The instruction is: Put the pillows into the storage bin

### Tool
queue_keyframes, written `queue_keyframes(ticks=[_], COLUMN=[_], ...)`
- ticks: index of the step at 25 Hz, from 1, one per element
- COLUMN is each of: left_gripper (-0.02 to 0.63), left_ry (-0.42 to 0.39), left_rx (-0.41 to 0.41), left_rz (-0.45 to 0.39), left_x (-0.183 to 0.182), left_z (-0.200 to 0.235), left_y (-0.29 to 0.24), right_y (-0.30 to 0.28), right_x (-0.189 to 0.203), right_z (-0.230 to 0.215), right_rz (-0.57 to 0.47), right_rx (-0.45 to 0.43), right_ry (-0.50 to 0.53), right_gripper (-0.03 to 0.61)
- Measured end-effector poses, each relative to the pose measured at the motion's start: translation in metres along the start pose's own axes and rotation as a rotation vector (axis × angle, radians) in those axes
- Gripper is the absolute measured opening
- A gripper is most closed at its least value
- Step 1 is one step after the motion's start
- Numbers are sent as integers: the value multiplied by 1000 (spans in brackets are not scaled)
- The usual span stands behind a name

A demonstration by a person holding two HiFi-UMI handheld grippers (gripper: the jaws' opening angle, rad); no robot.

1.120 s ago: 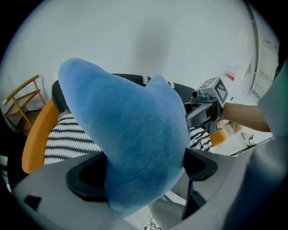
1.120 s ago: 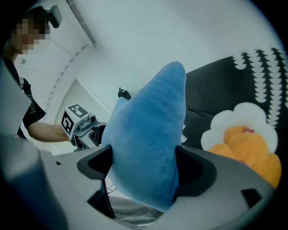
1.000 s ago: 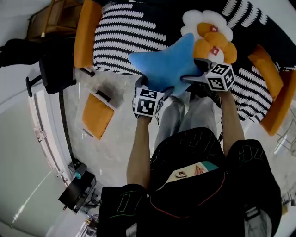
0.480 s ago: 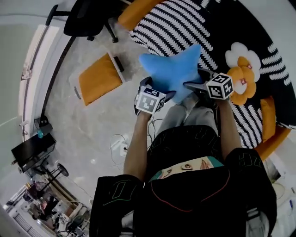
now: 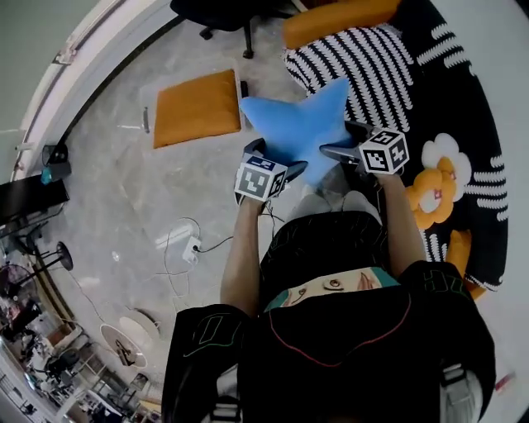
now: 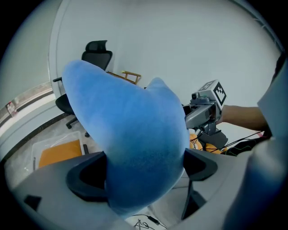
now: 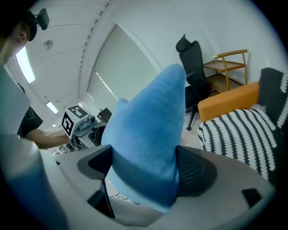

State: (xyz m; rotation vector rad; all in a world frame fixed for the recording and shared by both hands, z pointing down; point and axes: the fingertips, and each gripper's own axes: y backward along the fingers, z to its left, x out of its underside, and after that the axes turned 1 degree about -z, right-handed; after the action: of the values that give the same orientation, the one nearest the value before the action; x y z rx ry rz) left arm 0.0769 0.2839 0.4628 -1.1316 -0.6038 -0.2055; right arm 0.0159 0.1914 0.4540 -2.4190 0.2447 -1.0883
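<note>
A blue star-shaped pillow point(image 5: 302, 125) is held in the air between both grippers, above the person's knees. My left gripper point(image 5: 279, 170) is shut on its lower left arm, which bulges between the jaws in the left gripper view point(image 6: 135, 152). My right gripper point(image 5: 337, 153) is shut on its right arm point(image 7: 148, 134). The storage bin point(image 5: 149, 121), a clear box with an orange pillow point(image 5: 197, 107) inside, stands on the floor just left of the star. A flower-shaped pillow point(image 5: 436, 183) lies on the striped seat point(image 5: 372, 62) at the right.
An orange cushion point(image 5: 339, 11) tops the striped seat, another point(image 5: 457, 252) lies at its lower right. A black office chair point(image 5: 219, 11) stands beyond the bin. Cables and a power strip point(image 5: 193, 245) lie on the marble floor at the left, with equipment further left.
The view has swung left with the person's turn. The star pillow, still held by both grippers, now hangs next to the bin; the flower pillow has slid to the right.
</note>
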Motion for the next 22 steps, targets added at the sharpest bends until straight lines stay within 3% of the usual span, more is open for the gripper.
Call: queue_keyframes(ticks=[4, 10, 22], left_gripper=[525, 525, 526], left_ry=[100, 185, 301], left_rx=[-36, -80, -123], left_rz=[-75, -131, -102], left_x=[9, 21, 20], left_z=[26, 59, 169], left_y=[25, 57, 64], right_y=[-32, -71, -183], right_x=[-22, -45, -91], right_z=[21, 49, 36], right_rz=[58, 107, 179], right_rx=[-52, -100, -183], right_ry=[62, 127, 94], right_gripper=[442, 442, 442])
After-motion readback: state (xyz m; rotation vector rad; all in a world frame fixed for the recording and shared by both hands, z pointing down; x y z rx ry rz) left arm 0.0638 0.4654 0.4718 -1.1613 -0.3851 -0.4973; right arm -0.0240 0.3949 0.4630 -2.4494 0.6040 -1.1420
